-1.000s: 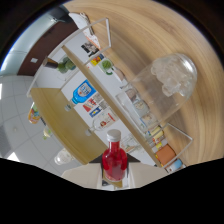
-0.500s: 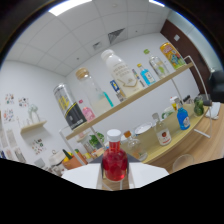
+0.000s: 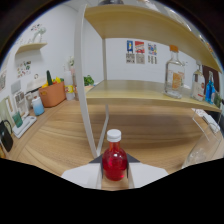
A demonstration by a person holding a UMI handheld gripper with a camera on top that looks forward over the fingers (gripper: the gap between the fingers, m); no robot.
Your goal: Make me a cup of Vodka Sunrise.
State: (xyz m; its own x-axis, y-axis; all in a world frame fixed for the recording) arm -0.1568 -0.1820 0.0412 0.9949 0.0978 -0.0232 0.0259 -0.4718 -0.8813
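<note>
- The claw [image 3: 114, 176] holds a small bottle of red liquid [image 3: 114, 162]; its two pale fingers [image 3: 82, 176] press on the bottle's round body from either side.
- The bottle stands upright in that grip, its white cap [image 3: 114, 134] on top, and the red liquid fills the body up to the neck.
- Beyond the bottle lies the wooden table [image 3: 60, 135], with a white-framed shelf unit [image 3: 145, 92] standing on it.
- One white upright post [image 3: 85, 95] of the shelf unit comes down to the table just behind the bottle, a little to its left.
- On the shelf board, toward its right end, stands a clear glass bottle with an orange label [image 3: 173, 72] and a dark cap.
- Further along the same board, at its right end, are a second clear bottle [image 3: 198, 80] and a blue bottle [image 3: 209, 90]; their labels cannot be read.
- At the table's far left end sits an orange basket [image 3: 52, 93] with green and yellow items in it.
- Near the basket stands a small container with a blue cap [image 3: 36, 105].
- Coloured posters [image 3: 139, 52] hang on the white wall behind the shelf unit.
- A small wall shelf [image 3: 31, 47] is fixed high on the left wall.
</note>
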